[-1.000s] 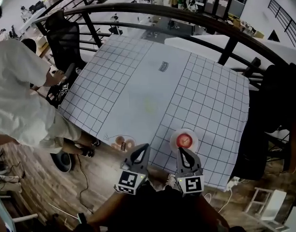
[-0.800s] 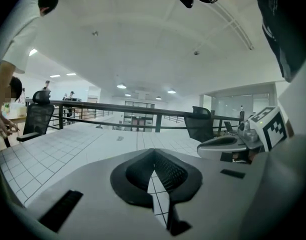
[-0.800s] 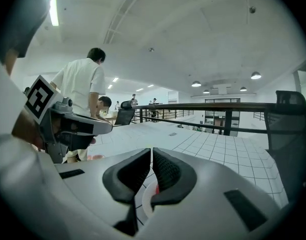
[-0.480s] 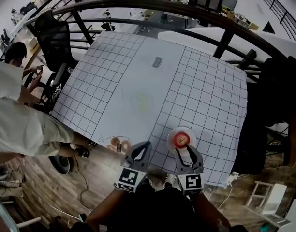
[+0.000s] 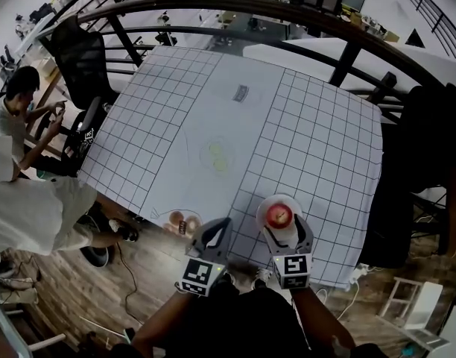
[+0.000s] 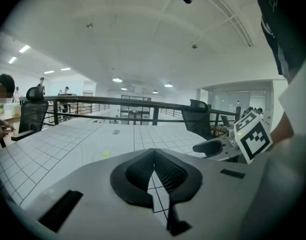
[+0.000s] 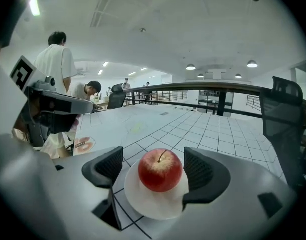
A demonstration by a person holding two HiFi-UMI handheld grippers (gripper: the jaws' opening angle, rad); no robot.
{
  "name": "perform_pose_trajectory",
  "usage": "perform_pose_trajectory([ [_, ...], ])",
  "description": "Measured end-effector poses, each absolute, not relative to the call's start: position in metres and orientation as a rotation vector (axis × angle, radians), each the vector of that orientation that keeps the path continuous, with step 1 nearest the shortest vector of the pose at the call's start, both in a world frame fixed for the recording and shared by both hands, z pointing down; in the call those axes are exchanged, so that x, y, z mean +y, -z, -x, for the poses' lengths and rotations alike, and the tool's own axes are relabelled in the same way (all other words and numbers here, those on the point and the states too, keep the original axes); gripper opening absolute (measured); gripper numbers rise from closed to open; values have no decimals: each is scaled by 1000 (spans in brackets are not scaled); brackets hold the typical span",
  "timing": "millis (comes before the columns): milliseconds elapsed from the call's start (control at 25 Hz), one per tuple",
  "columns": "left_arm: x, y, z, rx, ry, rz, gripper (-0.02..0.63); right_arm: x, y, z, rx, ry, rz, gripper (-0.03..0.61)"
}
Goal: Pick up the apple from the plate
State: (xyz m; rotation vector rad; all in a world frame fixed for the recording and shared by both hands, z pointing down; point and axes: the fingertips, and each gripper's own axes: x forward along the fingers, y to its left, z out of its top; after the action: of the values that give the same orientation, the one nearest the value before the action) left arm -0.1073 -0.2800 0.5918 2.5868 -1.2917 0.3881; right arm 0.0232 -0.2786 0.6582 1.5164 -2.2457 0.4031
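A red apple (image 5: 279, 215) (image 7: 160, 170) sits on a small white plate (image 5: 266, 203) (image 7: 154, 208) near the front edge of the gridded table (image 5: 235, 133). My right gripper (image 5: 284, 228) (image 7: 158, 173) hangs low over the plate. Its jaws are opening, one on each side of the apple, and a gap shows between each pad and the fruit. My left gripper (image 5: 225, 223) (image 6: 154, 152) is shut with nothing in it, to the left of the plate over the table's front edge.
A disc with a doughnut picture (image 5: 180, 221) (image 7: 84, 145) lies at the table's front edge, left of the left gripper. Yellow-green spots (image 5: 217, 156) mark the table's middle. People (image 5: 27, 200) and an office chair (image 5: 79, 51) are at the left, a dark railing (image 5: 302, 17) behind.
The right gripper came down to the plate and went from shut to open around the apple. The person at the left moved further left. The left gripper hardly moved.
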Motion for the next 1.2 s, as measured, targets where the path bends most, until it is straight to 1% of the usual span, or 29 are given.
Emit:
perform_pose_trajectory([
  [120,-281,-593,108,-1298,-389,-2580,21,-286,-662,-20,-2242,-483,-1496,380],
  [400,-280,-597,108,-1311,-392,-2559,21,-296,-696,-21,-2192,-501,-1427,405],
  [680,-279,-608,109,-1323,-422,-2528,21,-304,-717,-26,-2152,-522,-1416,405],
  [1200,-275,-615,114,-1337,-447,-2502,21,-313,-720,-23,-2168,-516,-1400,405],
])
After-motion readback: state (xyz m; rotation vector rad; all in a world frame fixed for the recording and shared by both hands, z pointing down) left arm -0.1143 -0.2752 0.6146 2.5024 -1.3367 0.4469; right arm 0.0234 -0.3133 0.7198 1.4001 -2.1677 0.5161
